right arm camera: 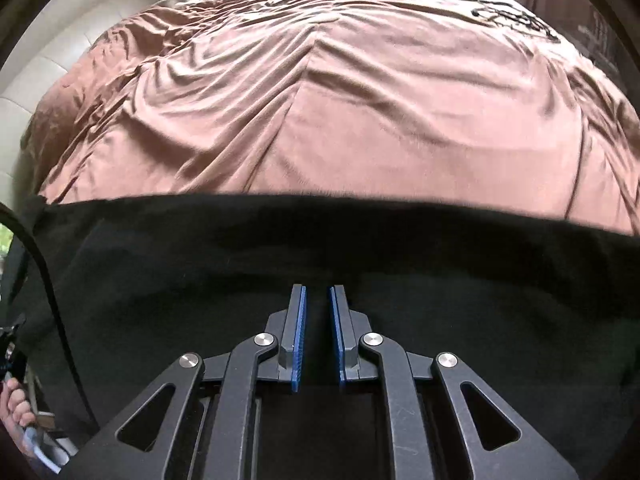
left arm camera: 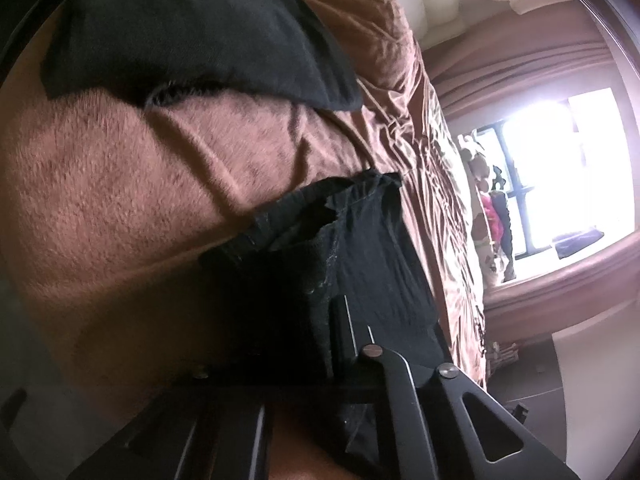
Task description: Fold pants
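Left wrist view. One left gripper (left arm camera: 352, 320), jaws drawn together on a bunched fold of black cloth; two fingers (left arm camera: 340, 328) partly buried in it, pads hidden. One pair of black pants (left arm camera: 360, 248) seen in two portions against the brown bedspread (left arm camera: 140, 184): a gathered portion with a frayed edge at the fingers, and a flatter dark portion (left arm camera: 192, 32) farther up the bedspread, toward the pale headboard (left arm camera: 420, 0). Whether the two portions join, not discernible. One bright window (left arm camera: 560, 168) beyond the far side of the bedspread, with brown curtains (left arm camera: 520, 64) around it. Small bright things on the sill, too blurred to count.

Right wrist view. One right gripper (right arm camera: 318, 308), two fingers with one blue pad (right arm camera: 299, 340) each, standing nearly closed with a narrow gap; black cloth fills the gap, but whether the pads press on it cannot be told. Pants (right arm camera: 240, 260) spread as a wide black band across the near edge of the bedspread (right arm camera: 340, 120), straight far edge, gripper above its middle. One black cable (right arm camera: 52, 280) curving down at the left of the pants. One hand (right arm camera: 14, 404) at the lower left corner, gripping a handle. One dark printed design (right arm camera: 516, 20) at the far right of the bedspread.
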